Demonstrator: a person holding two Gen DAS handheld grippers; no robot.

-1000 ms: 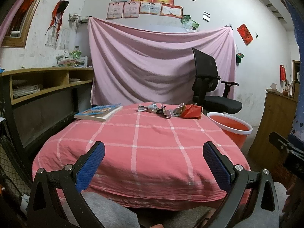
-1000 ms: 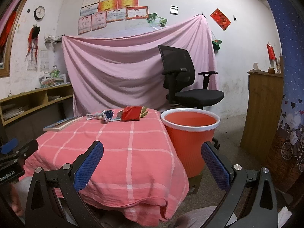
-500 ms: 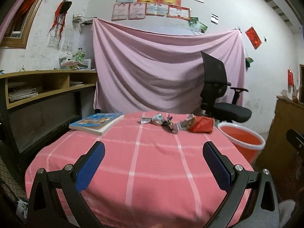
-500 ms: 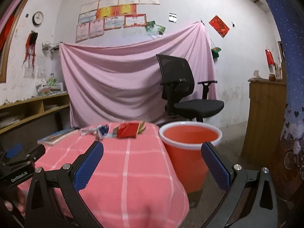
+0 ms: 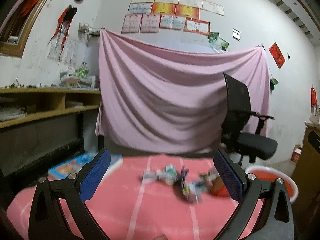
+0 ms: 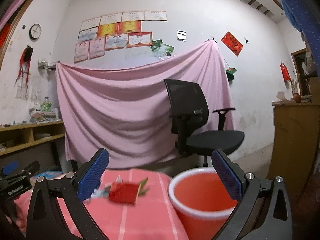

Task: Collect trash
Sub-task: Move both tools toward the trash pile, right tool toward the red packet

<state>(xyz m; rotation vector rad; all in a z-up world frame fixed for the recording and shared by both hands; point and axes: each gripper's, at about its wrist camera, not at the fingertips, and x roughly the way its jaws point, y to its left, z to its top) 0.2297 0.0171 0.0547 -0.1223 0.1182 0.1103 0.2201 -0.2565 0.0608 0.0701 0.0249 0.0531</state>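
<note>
Hovering wide open, the left hand-held gripper (image 5: 162, 177) is facing crumpled wrappers (image 5: 180, 180) on the desk (image 5: 140, 210). The right hand-held gripper (image 6: 160, 177) is gaping empty beside the red bin (image 6: 202, 196)

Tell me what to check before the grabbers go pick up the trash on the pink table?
1. Left gripper open and empty: ok, jaws wide apart with nothing between them.
2. Right gripper open and empty: ok.
3. Trash pile within view ahead of the left gripper: ok, though blurred.
4. Red wrapper lying free on the tablecloth: ok, nothing rests on it.
5. Orange bin open and ready beside the table: ok, no lid, and no trash visible inside.
6. Book clear of the trash: ok, it lies apart to the left.
</note>
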